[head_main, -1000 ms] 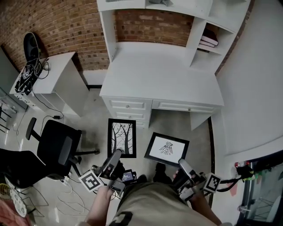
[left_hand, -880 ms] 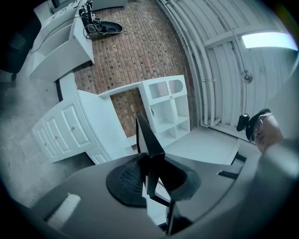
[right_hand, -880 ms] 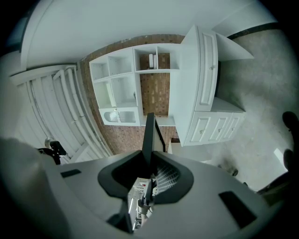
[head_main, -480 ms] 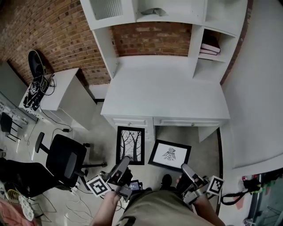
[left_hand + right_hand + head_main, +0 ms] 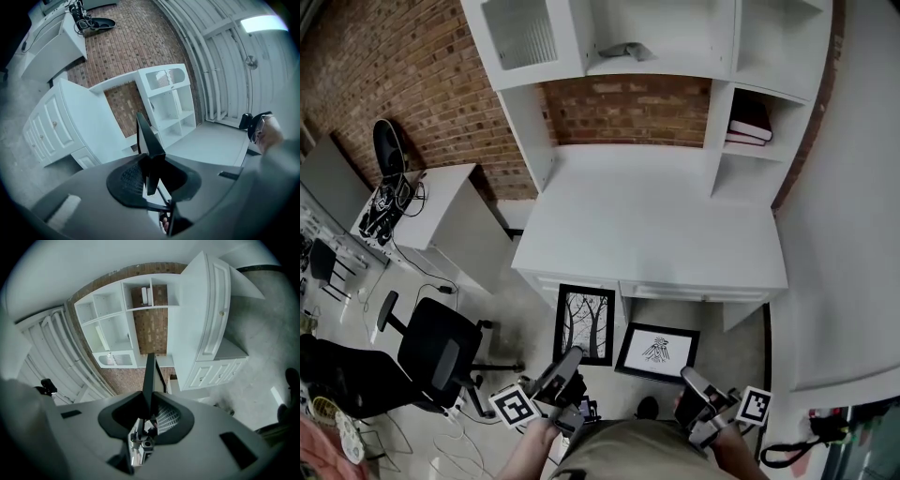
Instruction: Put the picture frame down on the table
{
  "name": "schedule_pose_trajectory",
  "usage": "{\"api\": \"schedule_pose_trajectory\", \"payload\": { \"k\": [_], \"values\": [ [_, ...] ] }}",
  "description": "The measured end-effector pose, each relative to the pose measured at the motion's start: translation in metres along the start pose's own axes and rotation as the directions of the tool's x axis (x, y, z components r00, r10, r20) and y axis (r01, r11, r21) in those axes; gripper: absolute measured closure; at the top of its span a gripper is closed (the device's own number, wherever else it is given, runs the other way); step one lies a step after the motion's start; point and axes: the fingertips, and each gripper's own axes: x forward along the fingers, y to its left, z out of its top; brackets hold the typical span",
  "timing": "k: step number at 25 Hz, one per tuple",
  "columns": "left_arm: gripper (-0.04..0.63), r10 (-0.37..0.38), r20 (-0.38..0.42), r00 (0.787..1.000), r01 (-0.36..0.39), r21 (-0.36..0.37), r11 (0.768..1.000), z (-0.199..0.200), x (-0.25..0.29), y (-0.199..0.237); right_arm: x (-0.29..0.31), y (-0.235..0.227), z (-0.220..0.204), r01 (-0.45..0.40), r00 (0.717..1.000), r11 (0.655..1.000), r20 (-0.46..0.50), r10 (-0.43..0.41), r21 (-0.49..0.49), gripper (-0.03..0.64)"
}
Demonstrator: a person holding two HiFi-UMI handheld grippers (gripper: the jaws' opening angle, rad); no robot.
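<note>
I hold two black picture frames in front of the white desk. In the head view the tree picture frame hangs upright just below the desk's front edge, with my left gripper shut on its lower edge. The bird picture frame lies to its right, gripped at its near edge by my right gripper. Each gripper view shows its frame edge-on between the jaws: the tree frame and the bird frame.
A white hutch with shelves stands on the desk's back, with books in its right cubby. A small white side table with cables stands at the left. A black office chair is on the floor beside my left gripper.
Both frames and grippers have come closer to the desk's front edge. The view has tilted up, and more of the hutch shows now.
</note>
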Motion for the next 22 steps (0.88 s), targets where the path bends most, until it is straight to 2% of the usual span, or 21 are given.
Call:
{"api": "schedule_pose_trajectory", "payload": {
  "k": [7, 13, 18, 22],
  "values": [
    [0.540, 0.014, 0.014, 1.000, -0.014, 0.027, 1.000, -0.005, 0.033, -0.008, -0.002, 0.001, 0.032, -0.010, 0.999, 1.000, -0.032, 0.010, 0.015, 0.551],
    [0.540, 0.034, 0.057, 0.998, -0.037, 0.049, 0.998, 0.010, 0.039, -0.006, 0.014, -0.007, 0.041, -0.004, 0.997, 1.000, -0.079, 0.006, 0.028, 0.551],
    [0.540, 0.047, 0.097, 0.994, -0.050, 0.022, 0.999, 0.029, 0.034, 0.010, 0.034, -0.017, 0.036, 0.033, 0.992, 0.999, -0.124, -0.029, 0.030, 0.551],
    [0.540, 0.035, 0.100, 0.994, -0.035, -0.008, 0.999, 0.047, 0.041, 0.029, 0.054, -0.024, 0.044, 0.053, 0.994, 0.999, -0.099, -0.051, 0.014, 0.551]
  ]
}}
